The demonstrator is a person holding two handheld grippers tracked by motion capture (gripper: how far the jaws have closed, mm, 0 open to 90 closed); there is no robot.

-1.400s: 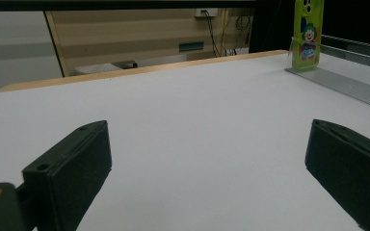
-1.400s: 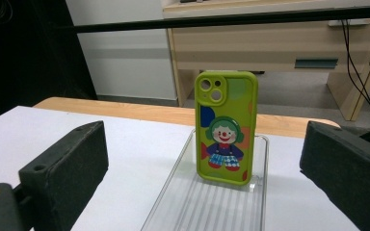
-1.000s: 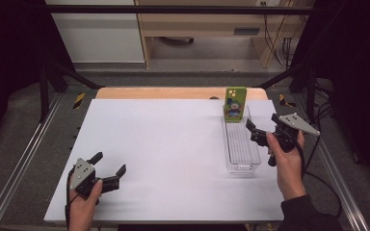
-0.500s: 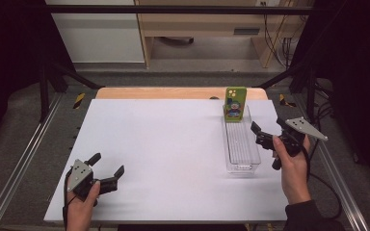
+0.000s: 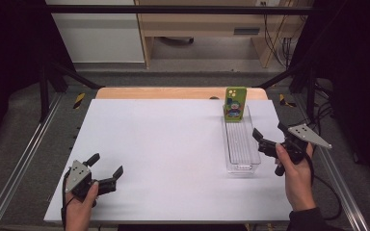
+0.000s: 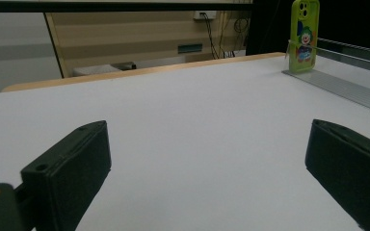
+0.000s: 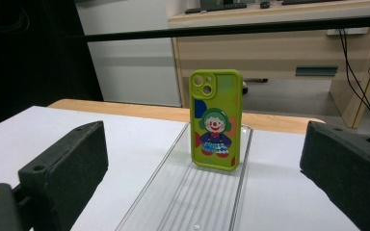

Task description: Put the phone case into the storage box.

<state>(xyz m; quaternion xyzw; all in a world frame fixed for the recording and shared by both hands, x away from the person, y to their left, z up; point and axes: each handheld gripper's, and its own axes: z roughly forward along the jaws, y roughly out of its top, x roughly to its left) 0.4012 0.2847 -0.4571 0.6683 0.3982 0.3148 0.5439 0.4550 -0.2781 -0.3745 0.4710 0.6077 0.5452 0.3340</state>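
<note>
From above, a green phone case (image 5: 234, 104) stands upright at the far end of a clear tray (image 5: 241, 144) near the table's (image 5: 164, 144) right edge. The right gripper (image 5: 270, 137) hovers beside the tray, jaws spread. The left gripper (image 5: 107, 169) sits released near the table's front-left corner. In the left gripper view, the case (image 6: 304, 36) stands far off. In the right gripper view, it (image 7: 215, 120) stands between the empty jaws.

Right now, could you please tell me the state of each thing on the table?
Phone: upright, at the far end of the tray.
Clear tray: lying flat on the table, otherwise empty.
Left tongs: open, holding nothing.
Right tongs: open, beside the tray.
</note>
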